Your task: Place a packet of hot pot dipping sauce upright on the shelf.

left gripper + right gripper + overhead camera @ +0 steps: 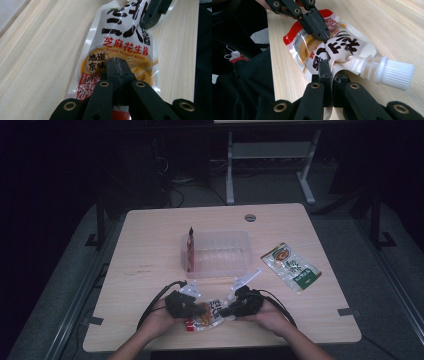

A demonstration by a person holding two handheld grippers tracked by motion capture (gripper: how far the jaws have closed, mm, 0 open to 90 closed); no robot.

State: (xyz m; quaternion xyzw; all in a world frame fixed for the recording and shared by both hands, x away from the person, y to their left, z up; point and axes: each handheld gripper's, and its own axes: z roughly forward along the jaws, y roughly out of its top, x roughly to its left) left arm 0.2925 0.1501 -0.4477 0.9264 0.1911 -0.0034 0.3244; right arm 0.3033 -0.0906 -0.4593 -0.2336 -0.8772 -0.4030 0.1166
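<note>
A white and orange sauce pouch [210,314] with a spout lies near the table's front edge between both grippers. My left gripper [117,62] is shut, pinching the pouch [120,37] at its orange lower half. In the right gripper view, the left gripper [322,33] bites the film from above. My right gripper [329,66] is shut on the pouch's [344,47] top edge, just beside the spout with its white ribbed cap [398,72]. In the high view, the left gripper [204,310] and the right gripper [222,311] point toward each other.
A clear plastic container [220,254] stands mid-table with a red packet [190,249] upright at its left wall. A green and white packet [291,266] lies flat to its right. The table's front edge runs close behind my hands.
</note>
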